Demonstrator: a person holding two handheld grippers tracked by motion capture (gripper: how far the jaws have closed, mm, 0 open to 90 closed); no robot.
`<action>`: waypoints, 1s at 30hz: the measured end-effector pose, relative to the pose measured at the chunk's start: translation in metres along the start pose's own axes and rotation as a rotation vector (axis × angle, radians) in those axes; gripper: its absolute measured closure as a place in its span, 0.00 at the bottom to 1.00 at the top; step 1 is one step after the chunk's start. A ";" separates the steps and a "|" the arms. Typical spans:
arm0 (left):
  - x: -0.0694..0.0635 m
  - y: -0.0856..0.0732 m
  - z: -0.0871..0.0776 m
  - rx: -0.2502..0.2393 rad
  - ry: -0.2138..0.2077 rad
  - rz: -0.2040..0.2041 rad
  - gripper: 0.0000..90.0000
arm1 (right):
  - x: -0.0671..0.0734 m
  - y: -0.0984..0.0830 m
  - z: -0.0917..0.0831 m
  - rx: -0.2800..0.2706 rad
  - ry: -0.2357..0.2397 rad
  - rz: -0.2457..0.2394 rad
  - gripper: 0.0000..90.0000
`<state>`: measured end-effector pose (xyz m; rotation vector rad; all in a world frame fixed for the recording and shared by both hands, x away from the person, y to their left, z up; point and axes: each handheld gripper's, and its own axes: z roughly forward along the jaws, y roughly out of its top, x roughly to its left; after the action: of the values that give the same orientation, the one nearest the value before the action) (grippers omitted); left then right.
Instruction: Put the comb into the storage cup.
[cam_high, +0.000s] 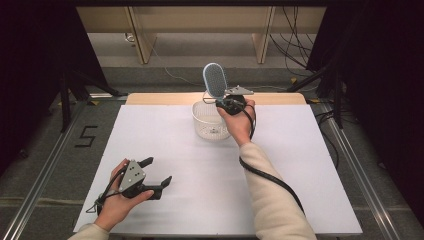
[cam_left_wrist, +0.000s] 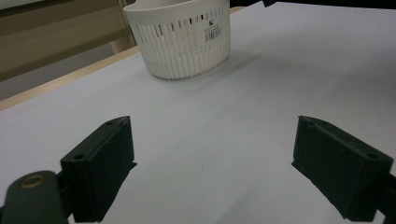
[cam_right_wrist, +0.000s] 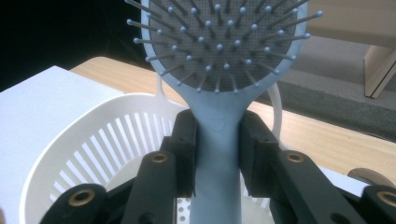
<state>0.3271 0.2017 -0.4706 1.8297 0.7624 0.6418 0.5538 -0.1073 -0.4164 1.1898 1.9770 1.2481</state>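
Note:
A pale blue hairbrush (cam_high: 215, 80) with a grey bristle pad stands upright, head up, above a white slotted basket (cam_high: 204, 121) at the far middle of the table. My right gripper (cam_high: 226, 103) is shut on the brush's handle (cam_right_wrist: 218, 154), both black pads pressing its sides, directly over the basket (cam_right_wrist: 70, 154). At the table's near left, my left gripper (cam_high: 159, 172) rests open with nothing between its fingers (cam_left_wrist: 100, 165). In the left gripper view the basket (cam_left_wrist: 182, 39) stands farther off, beyond the open jaws.
A white sheet (cam_high: 300, 165) covers the tabletop, with a strip of bare wood (cam_high: 165, 98) along the far edge. Metal rails (cam_high: 45, 165) run along both sides. A wooden frame and loose cables (cam_high: 295, 45) lie on the floor beyond the table.

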 end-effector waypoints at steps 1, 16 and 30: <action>0.000 0.000 0.000 0.000 0.000 0.000 0.13 | 0.000 -0.001 0.000 0.003 0.001 -0.001 0.78; 0.000 0.000 0.000 0.000 -0.001 0.000 0.13 | 0.001 -0.005 0.000 0.010 0.006 -0.006 0.78; 0.000 0.000 0.000 0.001 -0.003 0.002 0.13 | 0.001 -0.009 0.000 0.048 0.027 -0.009 0.76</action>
<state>0.3270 0.2014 -0.4705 1.8322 0.7601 0.6399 0.5496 -0.1084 -0.4247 1.1914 2.0400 1.2246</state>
